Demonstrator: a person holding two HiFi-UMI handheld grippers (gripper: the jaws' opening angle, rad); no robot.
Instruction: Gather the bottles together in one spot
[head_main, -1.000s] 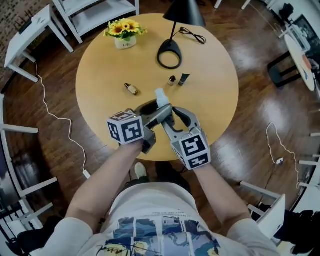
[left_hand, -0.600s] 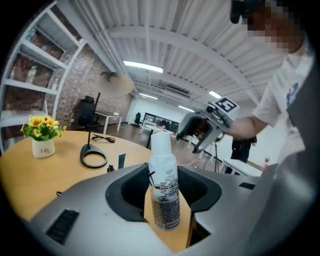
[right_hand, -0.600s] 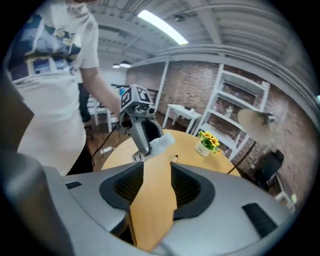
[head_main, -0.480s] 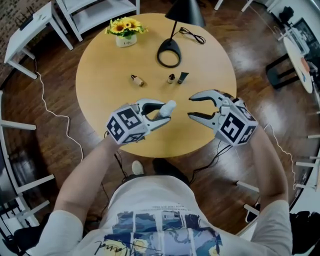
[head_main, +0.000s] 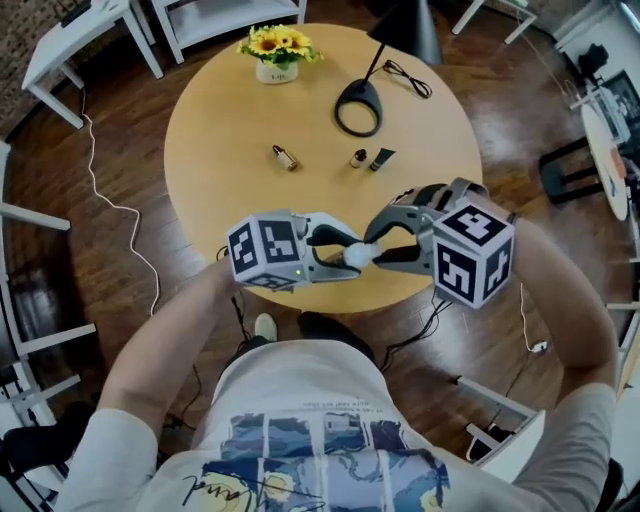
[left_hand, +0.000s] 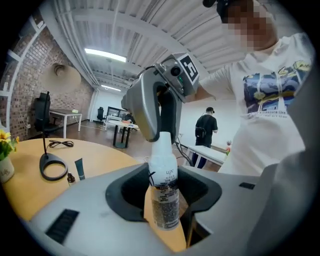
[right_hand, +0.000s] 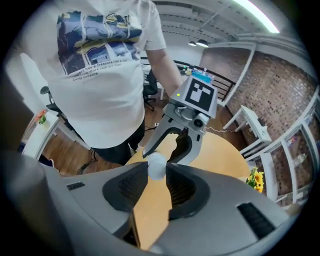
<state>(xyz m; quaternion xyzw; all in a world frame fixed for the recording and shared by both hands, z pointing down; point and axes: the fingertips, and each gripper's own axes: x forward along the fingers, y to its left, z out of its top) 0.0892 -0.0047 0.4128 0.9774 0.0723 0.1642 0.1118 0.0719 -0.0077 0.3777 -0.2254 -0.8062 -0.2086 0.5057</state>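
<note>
A round wooden surface stands on a glossy dark plank floor. White tables and shelving sit from 10 to 12 o'clock, and a white cable trails at 9 o'clock. The gripper views show a brick wall, a ribbed white ceiling and a strip light.

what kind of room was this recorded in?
Probably an open-plan office or studio loft: brick wall, office chair, white desk and a ceiling strip light.
</note>
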